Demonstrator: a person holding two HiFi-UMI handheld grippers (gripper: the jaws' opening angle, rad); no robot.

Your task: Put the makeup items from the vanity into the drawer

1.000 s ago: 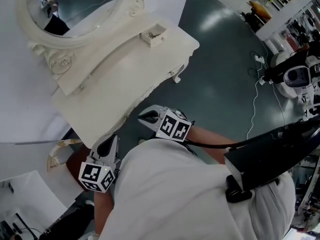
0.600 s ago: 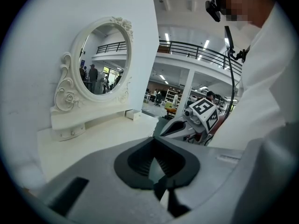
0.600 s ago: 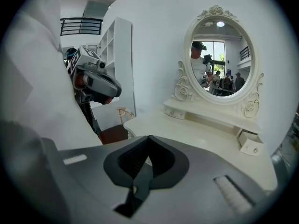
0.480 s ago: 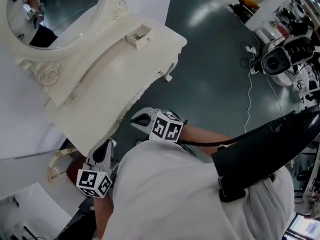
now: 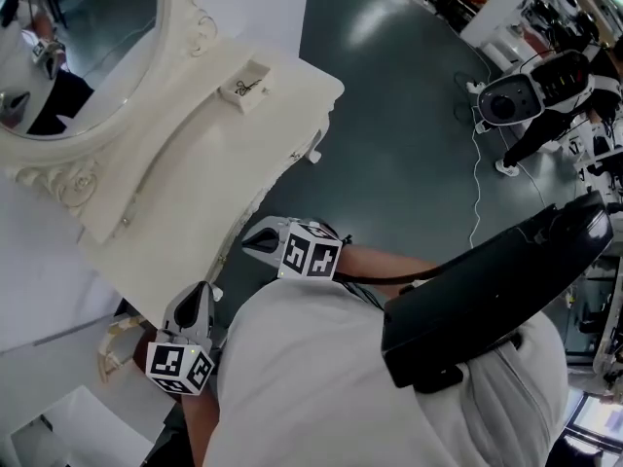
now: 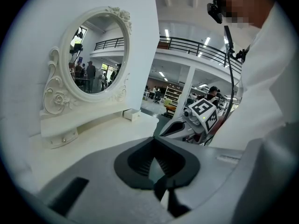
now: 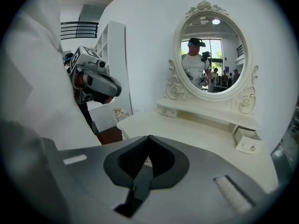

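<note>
The cream vanity (image 5: 195,188) stands at the upper left with its oval mirror (image 5: 68,56); its top shows bare, and I see no makeup items on it. A small drawer box (image 5: 243,88) sits on the shelf's right end, also seen in the right gripper view (image 7: 246,141). My left gripper (image 5: 195,295) hovers at the vanity's near corner, jaws shut and empty (image 6: 154,139). My right gripper (image 5: 255,241) hangs just off the front edge, also shut with nothing in it (image 7: 148,138). The vanity top (image 7: 196,134) lies ahead of both.
A chair with a dark red seat (image 7: 112,133) stands left of the vanity. A white machine (image 5: 526,90) and a white cable (image 5: 477,193) are on the grey floor at the right. A black device (image 5: 496,290) hangs on the person's chest.
The head view has swung, so the vanity and mirror slid up and left in frame. Both grippers drifted slightly left and stay shut by the vanity's front edge.
</note>
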